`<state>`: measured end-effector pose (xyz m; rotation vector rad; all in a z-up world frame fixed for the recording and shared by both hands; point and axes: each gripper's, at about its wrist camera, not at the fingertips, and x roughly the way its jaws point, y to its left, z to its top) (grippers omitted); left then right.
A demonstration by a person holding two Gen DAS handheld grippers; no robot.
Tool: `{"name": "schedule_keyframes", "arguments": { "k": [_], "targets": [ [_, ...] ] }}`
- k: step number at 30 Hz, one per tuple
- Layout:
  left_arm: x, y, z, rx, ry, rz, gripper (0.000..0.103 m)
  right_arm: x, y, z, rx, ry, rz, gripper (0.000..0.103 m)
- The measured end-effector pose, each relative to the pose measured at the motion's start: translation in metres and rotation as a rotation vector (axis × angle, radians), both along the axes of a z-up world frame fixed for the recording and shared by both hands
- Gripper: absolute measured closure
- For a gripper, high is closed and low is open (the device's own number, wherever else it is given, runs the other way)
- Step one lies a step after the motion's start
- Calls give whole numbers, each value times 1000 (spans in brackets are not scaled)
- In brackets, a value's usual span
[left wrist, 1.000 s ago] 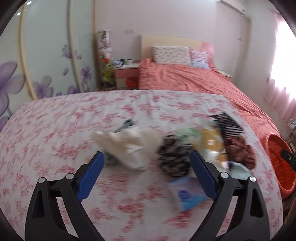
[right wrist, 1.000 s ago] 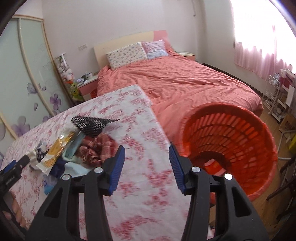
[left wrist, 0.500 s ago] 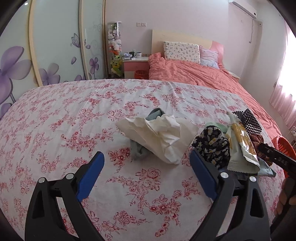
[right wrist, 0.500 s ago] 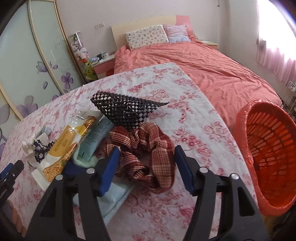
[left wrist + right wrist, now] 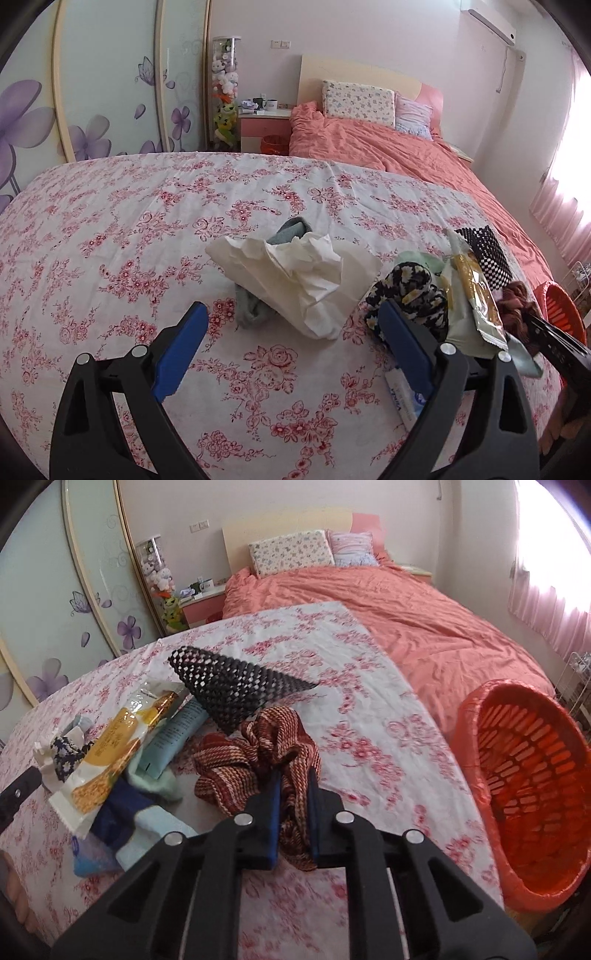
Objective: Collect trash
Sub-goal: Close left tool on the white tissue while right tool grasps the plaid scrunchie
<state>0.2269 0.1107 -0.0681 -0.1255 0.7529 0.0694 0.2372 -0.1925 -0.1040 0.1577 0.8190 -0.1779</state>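
Note:
A pile of items lies on the floral cloth [image 5: 147, 229]. Crumpled white paper [image 5: 295, 273] lies over a grey sock [image 5: 251, 306], just ahead of my open, empty left gripper [image 5: 291, 325]. Beside it are a black daisy-print scrunchie [image 5: 406, 291] and a yellow snack wrapper [image 5: 476, 295]. My right gripper [image 5: 293, 782] is shut on the red plaid scrunchie [image 5: 255, 760], which rests on the cloth. The snack wrapper also shows in the right wrist view [image 5: 110, 749], with a black mesh piece [image 5: 232, 686] and a teal tube [image 5: 173, 734]. The orange basket [image 5: 524, 794] stands to the right.
A bed with a coral duvet [image 5: 424, 620] and pillows [image 5: 358, 99] lies beyond the cloth. A pink nightstand [image 5: 264, 125] and flower-painted wardrobe doors [image 5: 103, 92] are at the back left. A blue-and-white packet [image 5: 402, 398] lies by my left fingers. Pink curtains [image 5: 554, 609] hang at right.
My right gripper swung from the basket to the pile and closed on the red plaid scrunchie. My left gripper stayed open and drew back a little from the white paper.

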Motion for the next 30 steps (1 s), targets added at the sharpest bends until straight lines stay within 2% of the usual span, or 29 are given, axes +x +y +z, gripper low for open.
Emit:
{"name": "schedule_keyframes", "arguments": {
  "k": [2,10,13,15,20,30],
  "targets": [
    [4,-2,0,2,5,6,12,-8,-2,5,-4,-15,-12,90],
    [27,-9,-3,56,28,50,29,-18,-11,10,-1,-17,-24,90],
    [36,-14,-7,101,47,46,48,-19,-13,7,14,-4,-27,89],
    [38,-14,-8,100,53,28,65,-20,-13,6,16,-1,-27,89],
    [31,-11,0,93,24,15,70,-25,-14,10,20,-14,-27,89],
    [12,0,37,78,-56,17,71,-41,-16,37,29,-76,-29,89]
  ]
}}
